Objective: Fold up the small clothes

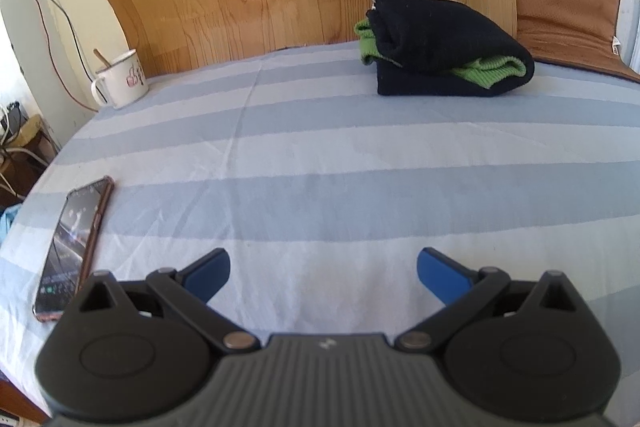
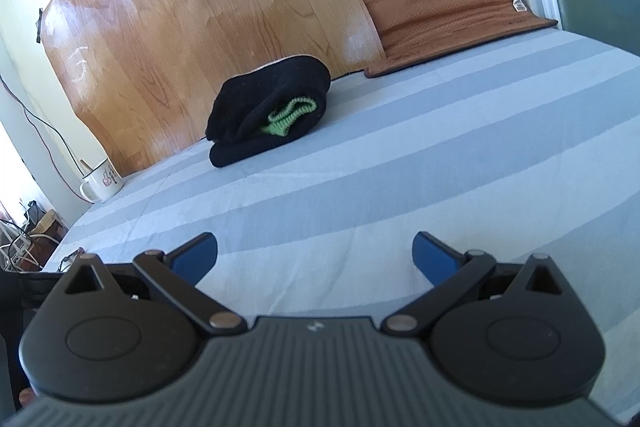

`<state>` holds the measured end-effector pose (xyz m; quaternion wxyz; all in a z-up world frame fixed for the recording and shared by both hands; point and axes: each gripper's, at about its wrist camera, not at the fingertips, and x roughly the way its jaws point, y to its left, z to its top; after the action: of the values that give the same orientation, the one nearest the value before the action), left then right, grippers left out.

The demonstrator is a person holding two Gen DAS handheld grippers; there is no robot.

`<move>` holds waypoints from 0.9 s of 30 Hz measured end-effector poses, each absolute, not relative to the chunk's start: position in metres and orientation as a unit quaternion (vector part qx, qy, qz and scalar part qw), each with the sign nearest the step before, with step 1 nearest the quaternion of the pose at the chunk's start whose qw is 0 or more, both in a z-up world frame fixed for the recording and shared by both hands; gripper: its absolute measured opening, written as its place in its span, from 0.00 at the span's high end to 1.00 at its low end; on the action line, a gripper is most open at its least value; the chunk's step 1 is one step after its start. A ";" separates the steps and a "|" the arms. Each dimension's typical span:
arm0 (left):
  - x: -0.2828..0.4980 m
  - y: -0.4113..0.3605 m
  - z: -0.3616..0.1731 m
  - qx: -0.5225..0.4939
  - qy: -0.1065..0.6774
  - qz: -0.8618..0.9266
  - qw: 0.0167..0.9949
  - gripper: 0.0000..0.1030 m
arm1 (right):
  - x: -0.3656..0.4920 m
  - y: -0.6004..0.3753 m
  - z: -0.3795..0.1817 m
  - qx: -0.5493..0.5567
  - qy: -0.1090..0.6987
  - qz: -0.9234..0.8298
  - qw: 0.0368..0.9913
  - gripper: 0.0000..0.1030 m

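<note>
In the left wrist view, one folded black knit garment with green ribbed trim (image 1: pixel 444 47) is seen at the far side of the blue-and-white striped bedsheet (image 1: pixel 320 163), with one white enamel mug (image 1: pixel 122 79) and one dark smartphone (image 1: pixel 74 247). The left gripper (image 1: pixel 323 273) is held wide open, empty.

In the right wrist view, the same garment (image 2: pixel 268 111) is seen bundled, its green trim mostly hidden. The mug (image 2: pixel 102 181) is small and unclear. The right gripper (image 2: pixel 315 255) is spread wide, holding nothing.

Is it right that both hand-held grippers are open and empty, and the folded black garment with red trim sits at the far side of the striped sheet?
Not quite: the trim is green, not red, as both wrist views show. The rest holds: the left hand-held gripper and right hand-held gripper are open and empty, and the folded black garment sits at the far side of the striped sheet.
</note>
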<state>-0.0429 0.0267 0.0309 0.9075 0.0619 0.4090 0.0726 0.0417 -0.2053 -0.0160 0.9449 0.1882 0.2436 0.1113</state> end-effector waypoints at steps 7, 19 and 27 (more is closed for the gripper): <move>-0.039 0.025 0.045 0.069 0.390 0.077 0.915 0.00 | 0.045 -0.207 -0.002 0.182 0.224 0.116 0.950 0.00; -0.036 0.020 0.046 0.082 0.384 0.086 0.916 0.00 | 0.049 -0.210 -0.005 0.192 0.232 0.110 0.947 0.00; -0.035 0.019 0.044 0.087 0.381 0.094 0.916 0.00 | 0.051 -0.212 -0.006 0.195 0.234 0.111 0.946 0.00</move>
<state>-0.0355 0.0185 0.0444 0.9156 0.0868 0.3813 0.0935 0.0508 -0.2123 -0.0059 0.9461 0.1945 0.2340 0.1106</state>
